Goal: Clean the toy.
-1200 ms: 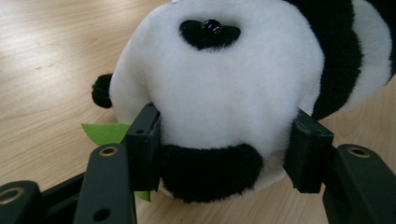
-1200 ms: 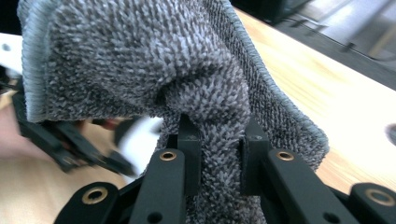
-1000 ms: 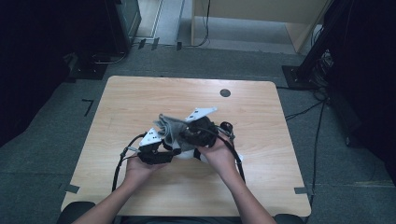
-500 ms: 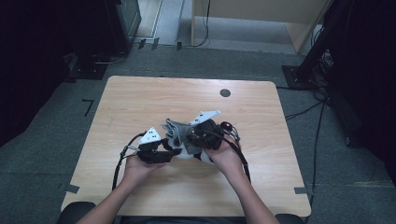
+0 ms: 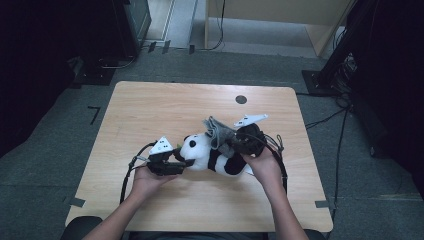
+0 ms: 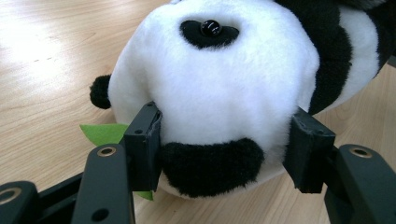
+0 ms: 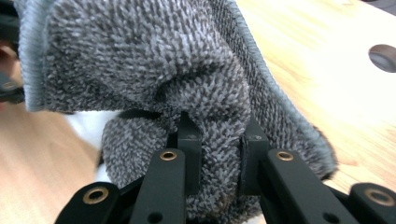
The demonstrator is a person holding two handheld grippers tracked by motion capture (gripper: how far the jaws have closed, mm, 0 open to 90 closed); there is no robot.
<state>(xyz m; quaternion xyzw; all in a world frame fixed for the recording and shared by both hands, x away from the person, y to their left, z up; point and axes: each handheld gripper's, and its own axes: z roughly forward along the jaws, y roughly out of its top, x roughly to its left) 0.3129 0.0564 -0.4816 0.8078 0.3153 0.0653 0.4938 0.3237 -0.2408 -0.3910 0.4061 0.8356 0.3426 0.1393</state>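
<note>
A black-and-white plush panda (image 5: 210, 155) lies on its side in the middle of the wooden table (image 5: 150, 110). My left gripper (image 5: 176, 162) is shut on the panda's head (image 6: 215, 93); its two pads press into the white fur on either side of a black patch. A green felt leaf (image 6: 102, 133) pokes out beside the head. My right gripper (image 5: 227, 145) is shut on a bunched grey towel cloth (image 7: 154, 70), pinched between its fingertips (image 7: 189, 135). The grey cloth (image 5: 220, 131) rests on the panda's body.
A round dark hole (image 5: 241, 99) sits in the table near its far edge, also seen as a round dark hole (image 7: 383, 56) from the right gripper. Black cables (image 5: 131, 170) trail from both grippers. Dark equipment and grey floor surround the table.
My right gripper has carried the grey cloth to the right along the panda, uncovering its white head. The left gripper has kept its hold in place.
</note>
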